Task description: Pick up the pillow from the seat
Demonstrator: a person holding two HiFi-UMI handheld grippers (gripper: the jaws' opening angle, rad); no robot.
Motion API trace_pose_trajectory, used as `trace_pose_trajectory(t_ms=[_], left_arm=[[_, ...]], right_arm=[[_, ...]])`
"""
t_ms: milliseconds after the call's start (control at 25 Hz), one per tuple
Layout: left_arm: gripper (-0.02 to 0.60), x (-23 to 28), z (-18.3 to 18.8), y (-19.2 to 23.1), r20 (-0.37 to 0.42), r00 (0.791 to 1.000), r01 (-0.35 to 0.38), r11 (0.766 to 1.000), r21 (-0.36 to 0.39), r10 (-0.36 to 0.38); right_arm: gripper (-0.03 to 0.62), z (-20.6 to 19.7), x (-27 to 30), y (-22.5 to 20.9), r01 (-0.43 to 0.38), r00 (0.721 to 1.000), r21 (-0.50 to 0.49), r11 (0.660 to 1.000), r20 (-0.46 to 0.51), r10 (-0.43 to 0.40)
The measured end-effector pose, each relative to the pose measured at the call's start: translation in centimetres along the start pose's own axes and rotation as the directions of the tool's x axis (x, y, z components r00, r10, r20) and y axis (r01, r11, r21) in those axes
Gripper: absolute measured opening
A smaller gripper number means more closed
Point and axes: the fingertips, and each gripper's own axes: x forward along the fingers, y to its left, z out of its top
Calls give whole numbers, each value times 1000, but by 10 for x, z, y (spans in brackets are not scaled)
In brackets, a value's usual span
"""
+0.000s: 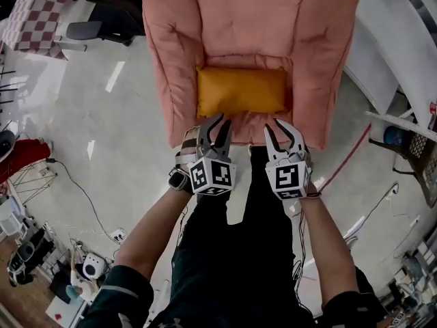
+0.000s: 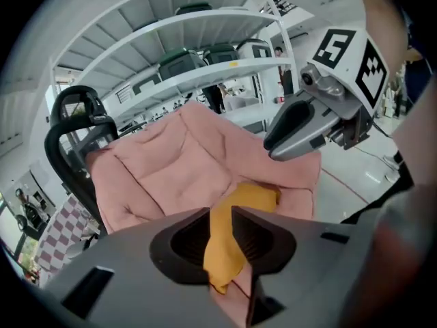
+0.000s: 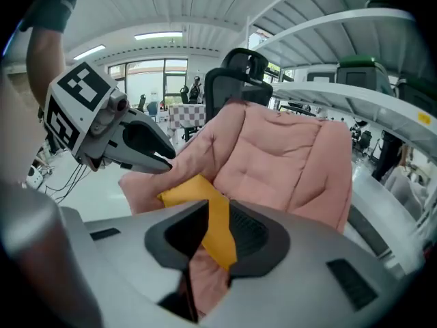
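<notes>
Slippage is my main worry. The pillow [image 1: 241, 91] lies flat on the seat [image 1: 239, 132] of the pink padded chair [image 1: 314, 60], pushed back against the backrest. It looks soft and smooth, so I judge that a shallow pinch on its front edge could catch only the cover and let it sag or slide out as I lift.

The left gripper [image 1: 218, 127] and the right gripper [image 1: 278, 130] hover side by side just before the seat's front edge, apart from the pillow. Each has its fingers parted by a narrow gap and pinches nothing; in each gripper view I see the pillow only through that gap, farther off. With the fingers this narrow they may push the pillow deeper instead of straddling it, so I would spread them first. The seat padding sits right under the pillow, and a low approach could nip the pink fabric along with it.

No real container belongs to this job: the seat holds only the pillow. The shelves [image 2: 205, 74] behind the chair carry dark-topped boxes [image 2: 181, 61], but I cannot tell what is in them.
</notes>
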Motion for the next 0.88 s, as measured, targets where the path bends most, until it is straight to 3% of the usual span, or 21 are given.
trace_pose_trajectory(t_ms=[280,440,560,720,880], left_arm=[[130,57,-54,-24,-67,997,46,990,131,-38],[169,83,-75,-41,-78,997,49,960,274,-29],[203,99,-91,-55,-84,996,35,918,396,-1],[267,119,-111,-65,-79,995,-6,836,549,59],[298,143,-123,-63,-63,991,-50,771,634,116]], right_arm=[[123,-70,57,12,-24,996,-185,983,-91,8],[181,-100,86,18,-11,995,-278,960,-99,-18],[218,-124,105,23,-1,995,-340,941,-97,-34],[259,-146,126,26,24,994,-436,900,-82,-66],[284,-158,149,23,49,992,-474,879,-78,-98]])
